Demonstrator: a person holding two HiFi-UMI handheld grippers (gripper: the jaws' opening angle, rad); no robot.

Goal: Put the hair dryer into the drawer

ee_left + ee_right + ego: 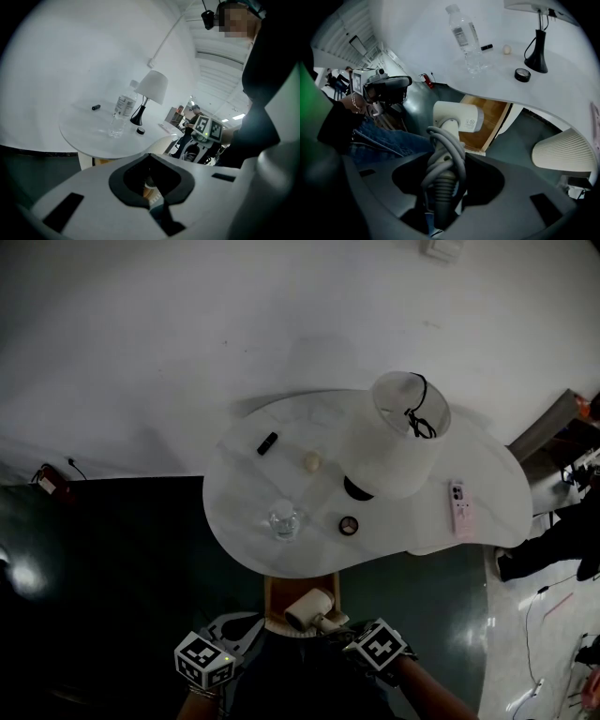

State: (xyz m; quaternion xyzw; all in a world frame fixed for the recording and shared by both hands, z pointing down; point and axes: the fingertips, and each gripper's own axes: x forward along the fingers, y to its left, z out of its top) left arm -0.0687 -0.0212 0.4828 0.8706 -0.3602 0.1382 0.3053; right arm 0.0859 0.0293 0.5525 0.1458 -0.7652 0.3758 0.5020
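So, this is the drop-in part of the job. The hair dryer [309,608] is up in the air right over the open drawer [274,601], which sticks out from under the front edge of the white tabletop [244,484]. It isn't lying in there yet as far as I can see.

The right gripper [349,629] has it. In the right gripper view the fingers stand pretty wide but are clamped on the handle, with the grey cord wound around it, and the pale barrel sticks out past the tips with the wooden drawer floor just behind it. That hand comes in from the lower right and tips steeply downward, so the dryer hangs barrel-first toward the drawer.

The left gripper [246,622] sits just left of the drawer front, angled only a bit downward. Its fingers look closed together with nothing in them. Through the hollow between them you just catch a bit of the dryer and some wood.

Next move, my guess: lower the dryer until it rests on the drawer floor, then let go of the handle and pull out without snagging the cord loops. The barrel needs to clear the drawer's front lip and the tabletop edge above it. The left one looks well placed to push the drawer shut afterwards.
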